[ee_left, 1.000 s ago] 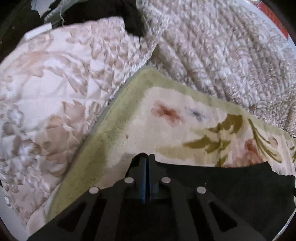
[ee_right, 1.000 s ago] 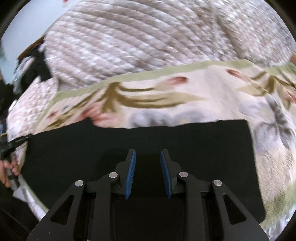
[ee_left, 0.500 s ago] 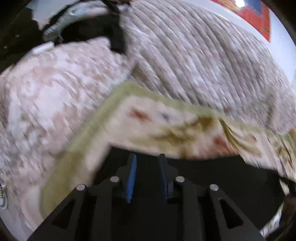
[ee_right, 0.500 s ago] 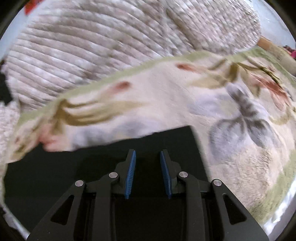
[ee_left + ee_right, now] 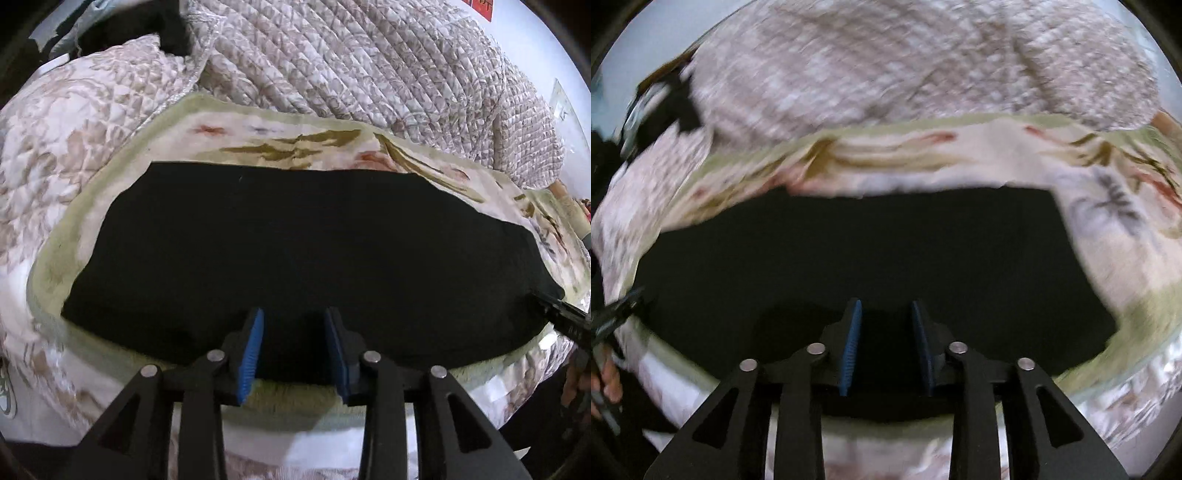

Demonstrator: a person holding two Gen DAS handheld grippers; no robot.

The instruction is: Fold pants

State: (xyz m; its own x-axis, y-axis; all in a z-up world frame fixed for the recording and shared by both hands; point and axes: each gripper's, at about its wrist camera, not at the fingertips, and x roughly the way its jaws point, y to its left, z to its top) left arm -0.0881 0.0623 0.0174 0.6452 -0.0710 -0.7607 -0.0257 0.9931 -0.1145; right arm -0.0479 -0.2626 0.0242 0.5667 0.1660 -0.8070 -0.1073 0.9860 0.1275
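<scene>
Both tongs, left gripper [image 5: 293, 341] and right gripper [image 5: 886, 339], gape wide, holding nothing. Pants [image 5: 295, 254] lie flat mid-frame on floral blanket [image 5: 258, 129], apparently folded lengthwise; crosswise folds remain.

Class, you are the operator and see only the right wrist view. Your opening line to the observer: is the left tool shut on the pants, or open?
Observer: Open. The left tool has its blue pads apart, over the near edge of the pants.
Operator: My picture blurs on the left. Where does the pants' left end lie?
Observer: On the mat, with its near corner close to the mat's green border.
Operator: Is anything on the wall behind?
Observer: A red item, cut off by the top edge of the left wrist view.
</scene>
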